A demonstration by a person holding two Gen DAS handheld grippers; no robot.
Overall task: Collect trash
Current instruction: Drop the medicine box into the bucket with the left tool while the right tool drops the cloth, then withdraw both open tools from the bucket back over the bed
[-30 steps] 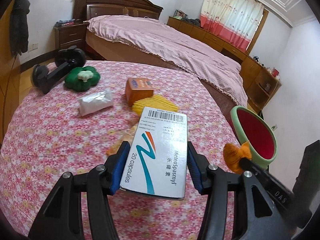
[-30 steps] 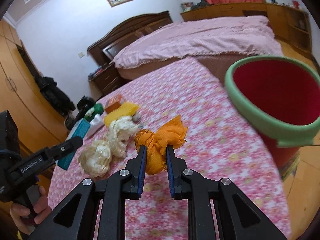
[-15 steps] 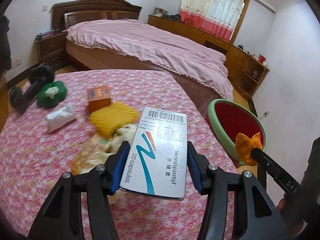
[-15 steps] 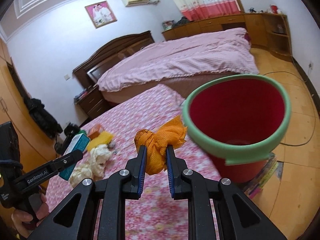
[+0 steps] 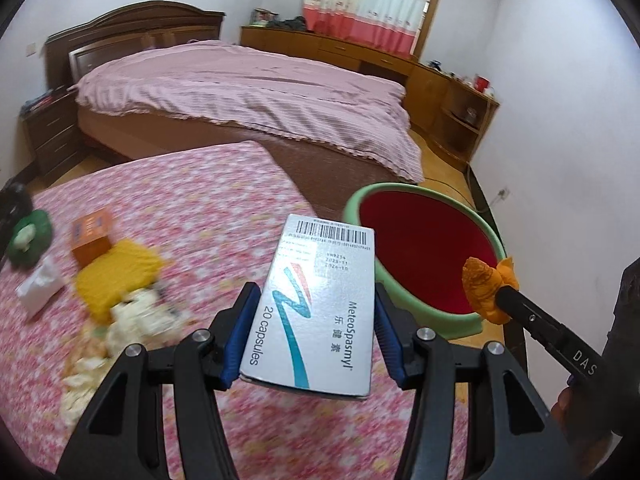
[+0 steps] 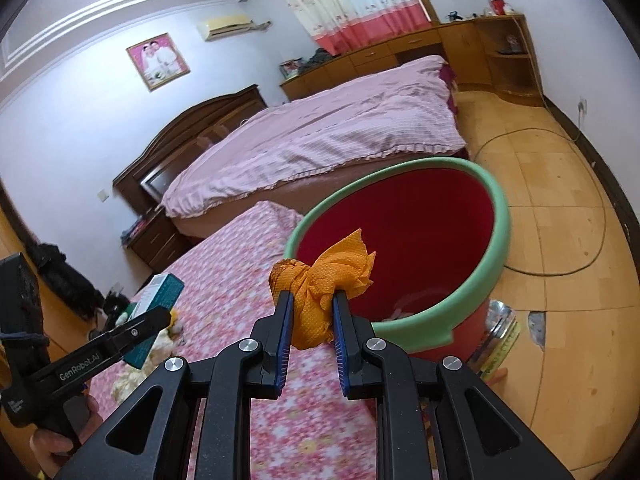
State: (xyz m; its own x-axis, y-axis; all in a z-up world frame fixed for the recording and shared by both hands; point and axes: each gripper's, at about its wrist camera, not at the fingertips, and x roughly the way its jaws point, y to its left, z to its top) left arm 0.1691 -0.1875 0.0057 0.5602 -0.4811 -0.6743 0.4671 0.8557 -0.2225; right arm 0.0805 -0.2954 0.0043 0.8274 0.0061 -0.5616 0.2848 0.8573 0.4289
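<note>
Your left gripper (image 5: 312,328) clamps the white medicine box (image 5: 320,308) above the floral table (image 5: 192,208). Your right gripper (image 6: 310,316), nearly closed, pinches the orange crumpled paper (image 6: 320,280) at the near rim of the red bin (image 6: 404,240).

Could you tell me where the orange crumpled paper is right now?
The orange crumpled paper is clamped in the right gripper, in front of the red bin.
</note>
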